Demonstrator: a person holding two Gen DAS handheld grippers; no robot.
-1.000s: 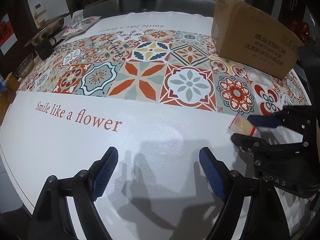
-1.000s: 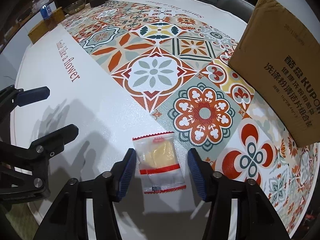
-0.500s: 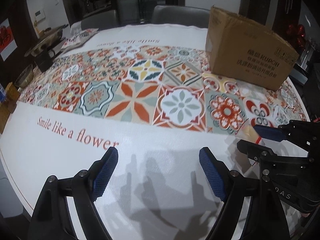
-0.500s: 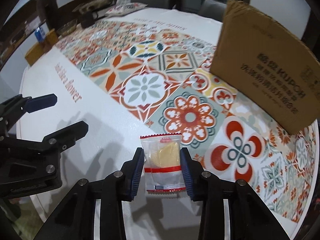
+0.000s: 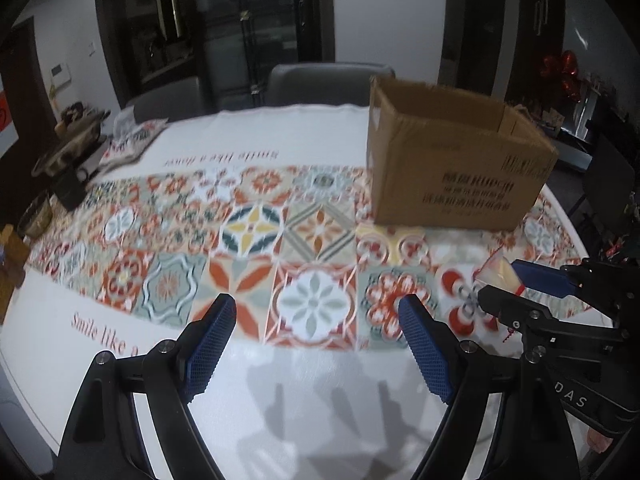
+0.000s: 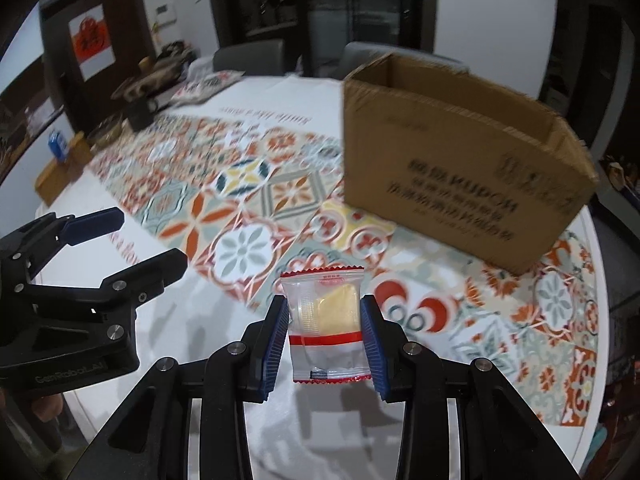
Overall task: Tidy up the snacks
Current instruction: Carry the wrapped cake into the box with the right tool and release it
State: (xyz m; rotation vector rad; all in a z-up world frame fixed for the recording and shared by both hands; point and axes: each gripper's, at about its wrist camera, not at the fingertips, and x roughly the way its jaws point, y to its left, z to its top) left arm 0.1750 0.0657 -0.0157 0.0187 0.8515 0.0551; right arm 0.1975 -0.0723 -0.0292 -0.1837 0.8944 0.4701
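My right gripper [image 6: 325, 316] is shut on a clear snack packet [image 6: 326, 320] with red trim and a yellow cake inside, held above the table. The packet's tip [image 5: 498, 270] also shows in the left wrist view between the right gripper's fingers [image 5: 506, 285]. My left gripper [image 5: 316, 340] is open and empty over the near white part of the table; it also shows in the right wrist view [image 6: 136, 236]. An open cardboard box [image 6: 452, 168] stands ahead and to the right of the packet; it also shows in the left wrist view [image 5: 452, 172].
The round table [image 5: 320, 392] has a patterned tile cloth [image 5: 256, 236]. At its far left are a bowl and dark dishes [image 5: 72, 156], a patterned bag [image 5: 132, 140] and small boxes [image 6: 60, 160]. Grey chairs [image 5: 324, 80] stand behind.
My right gripper closed on the snack packet and lifted it off the table toward the box. My left gripper rose and tilted up, staying open.
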